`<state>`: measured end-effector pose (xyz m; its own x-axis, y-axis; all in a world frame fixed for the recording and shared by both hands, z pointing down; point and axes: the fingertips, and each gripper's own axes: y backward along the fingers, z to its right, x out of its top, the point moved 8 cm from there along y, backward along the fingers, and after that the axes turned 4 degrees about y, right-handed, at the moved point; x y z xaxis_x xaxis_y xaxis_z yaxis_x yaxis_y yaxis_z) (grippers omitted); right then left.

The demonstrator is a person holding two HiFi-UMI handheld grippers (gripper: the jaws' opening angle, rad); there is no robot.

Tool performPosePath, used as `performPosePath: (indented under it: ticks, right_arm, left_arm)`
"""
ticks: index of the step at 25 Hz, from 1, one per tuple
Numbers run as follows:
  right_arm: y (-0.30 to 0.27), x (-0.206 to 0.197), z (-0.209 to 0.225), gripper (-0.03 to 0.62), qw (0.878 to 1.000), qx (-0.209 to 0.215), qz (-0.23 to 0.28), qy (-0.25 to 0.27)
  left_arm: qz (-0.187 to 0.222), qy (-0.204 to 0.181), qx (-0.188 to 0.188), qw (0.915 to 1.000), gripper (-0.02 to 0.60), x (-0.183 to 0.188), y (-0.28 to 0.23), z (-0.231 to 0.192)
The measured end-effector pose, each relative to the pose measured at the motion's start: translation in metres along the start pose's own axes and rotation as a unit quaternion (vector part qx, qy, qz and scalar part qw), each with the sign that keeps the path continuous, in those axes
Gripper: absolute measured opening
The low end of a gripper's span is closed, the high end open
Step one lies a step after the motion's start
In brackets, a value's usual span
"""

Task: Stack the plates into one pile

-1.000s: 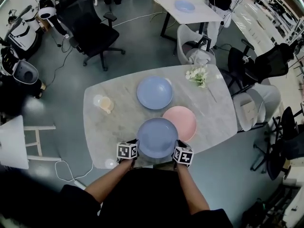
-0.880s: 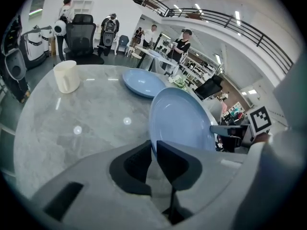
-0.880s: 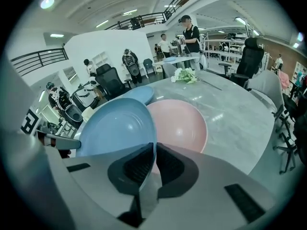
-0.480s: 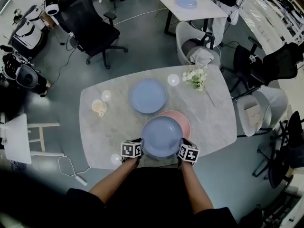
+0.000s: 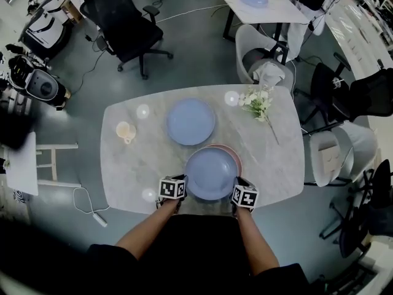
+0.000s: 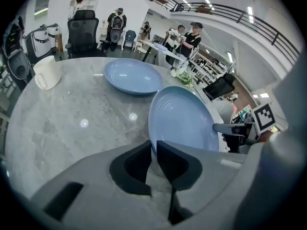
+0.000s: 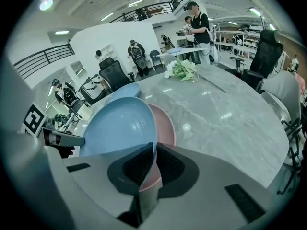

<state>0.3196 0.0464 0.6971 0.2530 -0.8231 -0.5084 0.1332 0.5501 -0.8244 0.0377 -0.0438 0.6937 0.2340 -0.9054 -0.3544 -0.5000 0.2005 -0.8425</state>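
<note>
I carry a blue plate (image 5: 210, 173) between both grippers, above the near part of the marble table (image 5: 132, 171). My left gripper (image 5: 180, 192) is shut on its left rim (image 6: 152, 145); my right gripper (image 5: 236, 192) is shut on its right rim (image 7: 153, 150). A pink plate (image 5: 236, 155) lies on the table right under the held plate, mostly hidden; in the right gripper view the pink plate (image 7: 165, 128) shows just beyond the blue one (image 7: 120, 128). A second blue plate (image 5: 191, 121) rests farther back on the table; it also shows in the left gripper view (image 6: 132, 75).
A cream mug (image 5: 124, 130) stands at the table's left and a bunch of white flowers (image 5: 256, 102) at its back right. Office chairs (image 5: 123, 23) and a small white table (image 5: 261, 2) with another blue plate stand beyond. People stand in the background.
Both grippers have carried the blue plate to the right and away from me, so that it now covers most of the pink plate. The grips have not changed.
</note>
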Motion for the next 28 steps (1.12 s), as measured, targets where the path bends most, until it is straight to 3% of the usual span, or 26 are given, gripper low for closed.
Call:
performPosePath:
  ticks: [11, 28]
  right_arm:
    - [-0.01, 0.002, 0.033, 0.026, 1.0, 0.003, -0.028, 0.008]
    - [-0.025, 0.005, 0.034, 0.026, 0.999, 0.023, -0.043, 0.014]
  left_arm:
    - [-0.006, 0.004, 0.005, 1.0, 0.048, 0.002, -0.029, 0.017]
    - [-0.029, 0.012, 0.012, 0.9994, 0.054, 0.002, -0.039, 0.007]
